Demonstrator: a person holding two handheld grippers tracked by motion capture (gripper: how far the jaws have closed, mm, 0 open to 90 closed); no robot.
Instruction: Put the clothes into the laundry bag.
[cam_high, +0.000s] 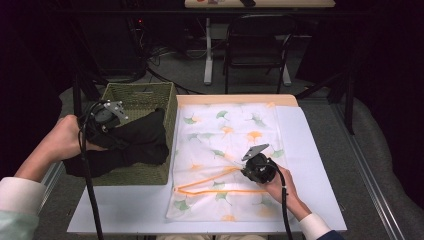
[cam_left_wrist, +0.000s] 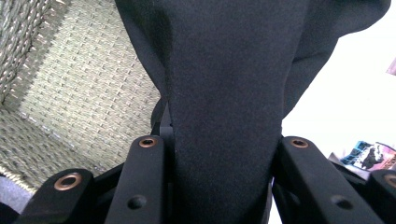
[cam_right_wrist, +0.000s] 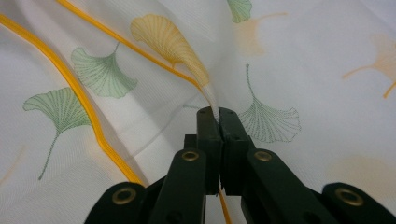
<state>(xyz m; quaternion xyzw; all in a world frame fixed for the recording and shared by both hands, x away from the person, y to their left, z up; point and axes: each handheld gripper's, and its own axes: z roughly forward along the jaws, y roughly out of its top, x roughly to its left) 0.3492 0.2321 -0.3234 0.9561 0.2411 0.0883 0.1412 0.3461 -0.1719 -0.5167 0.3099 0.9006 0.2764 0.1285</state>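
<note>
A black garment (cam_high: 137, 140) lies partly in the woven green basket (cam_high: 140, 95) at the table's left and hangs over its near rim. My left gripper (cam_high: 111, 131) is shut on a thick fold of it; in the left gripper view the black cloth (cam_left_wrist: 224, 93) fills the gap between the jaws. A white mesh laundry bag (cam_high: 230, 135) printed with green and orange ginkgo leaves lies flat on the table, its orange-edged opening (cam_high: 210, 182) towards the near left. My right gripper (cam_high: 246, 171) is shut on the bag's upper layer (cam_right_wrist: 212, 100) and holds it pinched up.
The basket's woven floor (cam_left_wrist: 79, 93) shows beside the garment. The white table top (cam_high: 315, 165) runs around the bag. A black chair (cam_high: 257, 45) and a table leg stand on the floor beyond the far edge.
</note>
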